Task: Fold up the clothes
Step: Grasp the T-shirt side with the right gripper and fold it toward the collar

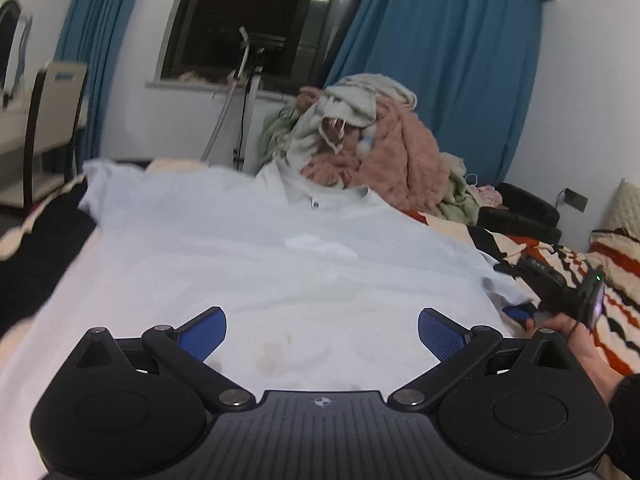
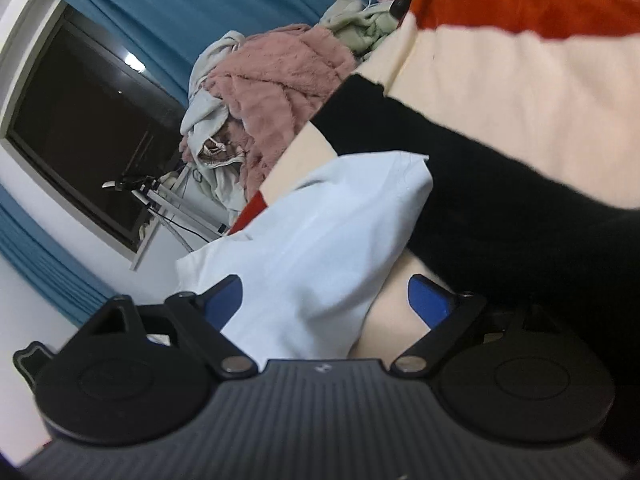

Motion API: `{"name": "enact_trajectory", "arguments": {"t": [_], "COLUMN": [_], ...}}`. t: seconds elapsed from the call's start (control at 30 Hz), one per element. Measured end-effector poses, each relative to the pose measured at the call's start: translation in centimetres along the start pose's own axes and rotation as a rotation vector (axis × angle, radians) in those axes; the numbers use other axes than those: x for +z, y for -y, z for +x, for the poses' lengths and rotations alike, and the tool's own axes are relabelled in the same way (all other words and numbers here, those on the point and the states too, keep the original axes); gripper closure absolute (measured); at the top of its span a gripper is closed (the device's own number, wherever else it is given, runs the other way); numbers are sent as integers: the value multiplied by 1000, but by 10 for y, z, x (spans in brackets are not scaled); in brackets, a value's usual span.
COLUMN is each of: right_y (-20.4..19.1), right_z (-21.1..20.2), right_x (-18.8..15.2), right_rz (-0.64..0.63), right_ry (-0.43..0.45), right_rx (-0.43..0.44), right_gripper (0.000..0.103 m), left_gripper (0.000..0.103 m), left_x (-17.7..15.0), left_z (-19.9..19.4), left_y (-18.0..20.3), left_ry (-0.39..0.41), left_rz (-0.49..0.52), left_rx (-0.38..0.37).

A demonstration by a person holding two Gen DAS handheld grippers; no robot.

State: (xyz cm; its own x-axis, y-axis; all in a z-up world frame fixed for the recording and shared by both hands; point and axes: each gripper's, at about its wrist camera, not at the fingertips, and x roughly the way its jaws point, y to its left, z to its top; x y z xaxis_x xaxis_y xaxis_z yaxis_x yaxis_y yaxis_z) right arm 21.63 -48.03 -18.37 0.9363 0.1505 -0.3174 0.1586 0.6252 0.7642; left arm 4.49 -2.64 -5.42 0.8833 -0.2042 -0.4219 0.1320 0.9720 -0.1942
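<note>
A pale blue T-shirt (image 1: 256, 256) lies spread flat on the bed, collar at the far end, with faint stains near its lower part. My left gripper (image 1: 322, 330) hovers open above the shirt's lower middle, nothing between its blue pads. In the left wrist view the right gripper (image 1: 520, 314) is at the shirt's right sleeve, held by a hand (image 1: 576, 340). The right wrist view is tilted and shows that sleeve (image 2: 336, 232) lying between the fingers of my right gripper (image 2: 326, 298), whose jaws stand wide apart around the cloth.
A heap of unfolded clothes (image 1: 372, 148), pink, grey and green, sits at the far end of the bed. A striped blanket (image 1: 616, 280) in cream, black and orange covers the bed. A chair (image 1: 52, 120) and a stand (image 1: 244, 92) are by the window.
</note>
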Motion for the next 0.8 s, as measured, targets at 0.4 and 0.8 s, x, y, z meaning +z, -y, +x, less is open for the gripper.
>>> {"name": "enact_trajectory", "arguments": {"t": [0.4,0.8], "right_y": [5,-61], "right_z": [89,50], "right_x": [23,30], "right_rz": [5,-282], "right_ry": [77,291], "right_rx": [175,-115], "right_gripper": [61,98], "left_gripper": [0,0], "left_x": [-13,17], "left_z": [55,46], "left_y": [-8,-15], "left_ry": [-99,-85], "left_rz": [-26,38], "left_rx": [-22,121]}}
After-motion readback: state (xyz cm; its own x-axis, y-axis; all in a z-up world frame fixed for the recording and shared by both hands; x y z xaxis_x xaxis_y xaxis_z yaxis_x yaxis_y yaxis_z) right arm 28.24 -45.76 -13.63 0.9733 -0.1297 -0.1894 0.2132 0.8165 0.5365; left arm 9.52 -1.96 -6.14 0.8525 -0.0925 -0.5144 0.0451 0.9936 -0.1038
